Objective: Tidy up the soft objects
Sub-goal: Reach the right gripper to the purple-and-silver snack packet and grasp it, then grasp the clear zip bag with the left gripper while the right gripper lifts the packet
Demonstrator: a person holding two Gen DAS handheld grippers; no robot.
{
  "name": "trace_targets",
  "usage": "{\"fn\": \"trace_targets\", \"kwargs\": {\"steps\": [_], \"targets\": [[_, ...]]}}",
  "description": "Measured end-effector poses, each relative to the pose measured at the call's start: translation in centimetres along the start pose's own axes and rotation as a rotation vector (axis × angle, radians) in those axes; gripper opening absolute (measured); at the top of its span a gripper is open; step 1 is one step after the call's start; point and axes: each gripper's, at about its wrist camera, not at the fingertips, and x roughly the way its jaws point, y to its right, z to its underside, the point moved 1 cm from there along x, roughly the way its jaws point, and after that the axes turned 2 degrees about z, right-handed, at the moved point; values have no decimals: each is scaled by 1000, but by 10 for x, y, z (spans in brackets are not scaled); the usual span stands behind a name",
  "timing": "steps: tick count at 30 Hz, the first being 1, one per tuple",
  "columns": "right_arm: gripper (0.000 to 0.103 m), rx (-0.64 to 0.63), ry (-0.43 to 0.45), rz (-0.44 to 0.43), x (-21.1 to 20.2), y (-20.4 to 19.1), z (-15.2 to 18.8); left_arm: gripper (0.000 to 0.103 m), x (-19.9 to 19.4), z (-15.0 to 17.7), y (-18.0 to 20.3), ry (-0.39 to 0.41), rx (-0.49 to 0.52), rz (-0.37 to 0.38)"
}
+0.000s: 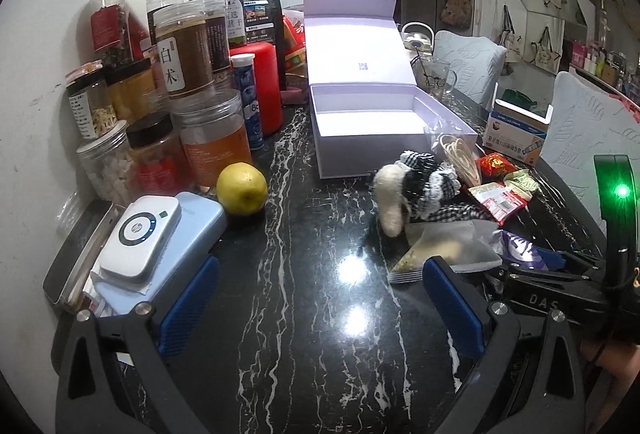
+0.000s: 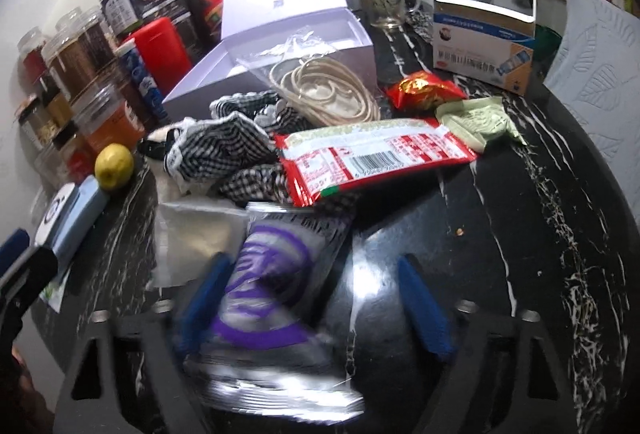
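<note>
Nearest us, our right claw (image 2: 316,308) stood partly open over the black marble worktop (image 2: 500,218), and a silver packet with purple print (image 2: 276,274) lay between its blue pads (image 2: 424,314); the left pad looked to be against the packet's edge, the right pad stood apart from it, and the blur there kept us from saying more about the contact. Our left claw (image 1: 320,298) was spread wide over bare worktop with nothing between its pads, hovering beside a white HP device (image 1: 140,236) stacked on a pale blue case (image 1: 200,222). Just beyond the purple packet lay a frosted zip bag (image 2: 196,234), and past that the soft things sat heaped together: a black-and-white gingham cloth (image 2: 224,142) and a cream plush toy (image 1: 390,194) wrapped in it. A red snack packet (image 2: 372,158) rested on the cloth's right side, with a pale green sachet (image 2: 476,118) and a small red wrapper (image 2: 420,90) just beside it. A clear bag of beige cord loops (image 2: 324,94) leaned against the open lavender box (image 1: 360,118), which stood empty with its lid (image 1: 352,46) raised. A lemon (image 1: 241,187) sat to the left near a cluster of lidded jars (image 1: 184,50) along the wall, and a blue-and-white carton (image 2: 484,34) and a glass mug (image 2: 384,2) stood farther back on the right.
</note>
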Motion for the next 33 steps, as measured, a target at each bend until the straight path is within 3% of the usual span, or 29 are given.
{"fn": "trace_targets", "kwargs": {"steps": [3,7,18,22,29,33], "targets": [[50,-18,1,-19,-4,1,4,103,1,0,3,-5,-1,27],[48,-56,19,13,-15,2,12,103,2,1,8,-9,5,55],[46,-45,91,120,-51,36,19,103,22,-5,42,-37,15,220],[46,-30,74,103,-50,48,24,103,36,-14,52,-47,41,244],[47,-28,57,94,-48,56,32,103,77,-21,63,-151,95,273],[56,-30,36,109,-43,57,35,103,92,-13,66,-213,95,299]]}}
